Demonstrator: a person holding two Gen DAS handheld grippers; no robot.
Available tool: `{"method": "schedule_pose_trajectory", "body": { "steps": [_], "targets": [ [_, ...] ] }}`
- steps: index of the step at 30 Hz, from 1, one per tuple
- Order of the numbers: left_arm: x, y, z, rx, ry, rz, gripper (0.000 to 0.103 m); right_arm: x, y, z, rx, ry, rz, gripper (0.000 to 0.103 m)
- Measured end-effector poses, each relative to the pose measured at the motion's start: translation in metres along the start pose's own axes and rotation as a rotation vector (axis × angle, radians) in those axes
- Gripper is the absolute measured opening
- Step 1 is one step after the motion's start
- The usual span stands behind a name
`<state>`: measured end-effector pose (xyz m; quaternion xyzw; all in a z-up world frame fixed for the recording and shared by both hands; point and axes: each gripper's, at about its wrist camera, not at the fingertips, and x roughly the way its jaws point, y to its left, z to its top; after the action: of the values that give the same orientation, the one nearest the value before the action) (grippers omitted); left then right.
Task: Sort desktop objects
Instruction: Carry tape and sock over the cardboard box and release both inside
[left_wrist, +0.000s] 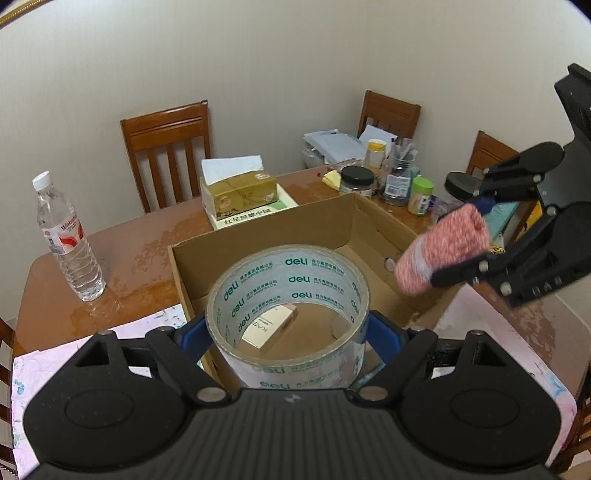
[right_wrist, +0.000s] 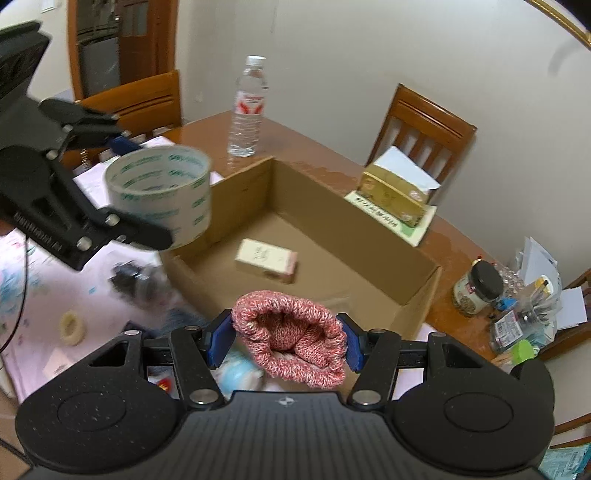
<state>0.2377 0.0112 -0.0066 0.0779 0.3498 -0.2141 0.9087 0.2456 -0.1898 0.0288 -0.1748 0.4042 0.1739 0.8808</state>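
Left hand-held gripper (left_wrist: 286, 334) — blue pads clamped on either side of a wide roll of clear packing tape (left_wrist: 288, 310) printed with green lettering, roll held on edge with its open core facing the camera, above the near rim of an open cardboard box (left_wrist: 373, 221). Right hand-held gripper (right_wrist: 290, 341) — blue pads pressed against both sides of a rolled red-and-white knitted item (right_wrist: 291, 339), carried over the near edge of the same box. Inside the box, on its floor: one small cream carton (right_wrist: 266, 259) with a pink end, lying flat. Box set on a brown wooden tabletop (left_wrist: 129, 240), with a pink floral cloth (right_wrist: 44, 295) spread at the near side. On the cloth, left of the box in the right wrist view: a small pale ring of tape (right_wrist: 72, 328) and a dark, blurred object of unclear kind. Far left of the box: an upright clear water bottle (left_wrist: 66, 236) with a white cap. Beyond the far wall of the box: a yellow tissue box (left_wrist: 240, 194) resting on a white book. Far right: jars, a pen holder and stacked papers, crowded together. Wooden chairs around the tabletop.
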Motion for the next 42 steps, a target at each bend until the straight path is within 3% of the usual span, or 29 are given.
{"method": "schedule_pose_trajectory", "body": {
  "steps": [7, 9, 11, 15, 19, 34, 42],
  "targets": [
    [0.017, 0.004, 0.005, -0.007, 0.025, 0.018, 0.086, 0.019, -0.019, 0.006, 0.044, 0.022, -0.047, 0.067],
    [0.022, 0.004, 0.006, -0.006, 0.031, 0.019, 0.086, 0.019, -0.017, 0.004, 0.035, 0.021, -0.056, 0.071],
    [0.027, 0.003, 0.007, 0.0, 0.044, 0.019, 0.087, 0.017, -0.015, 0.001, 0.035, 0.015, -0.066, 0.083],
    [0.034, -0.001, 0.008, 0.004, 0.056, 0.028, 0.088, 0.011, -0.014, -0.004, 0.045, 0.018, -0.068, 0.088],
    [0.033, -0.003, 0.009, -0.006, 0.051, 0.016, 0.089, 0.003, -0.012, -0.008, 0.074, 0.003, -0.062, 0.102],
    [-0.011, -0.022, -0.028, 0.007, 0.105, -0.008, 0.09, -0.012, 0.025, -0.039, 0.093, 0.01, -0.022, 0.103],
    [-0.031, -0.025, -0.063, -0.013, 0.142, 0.023, 0.091, -0.019, 0.055, -0.052, 0.1, 0.003, -0.011, 0.103]
  ]
}}
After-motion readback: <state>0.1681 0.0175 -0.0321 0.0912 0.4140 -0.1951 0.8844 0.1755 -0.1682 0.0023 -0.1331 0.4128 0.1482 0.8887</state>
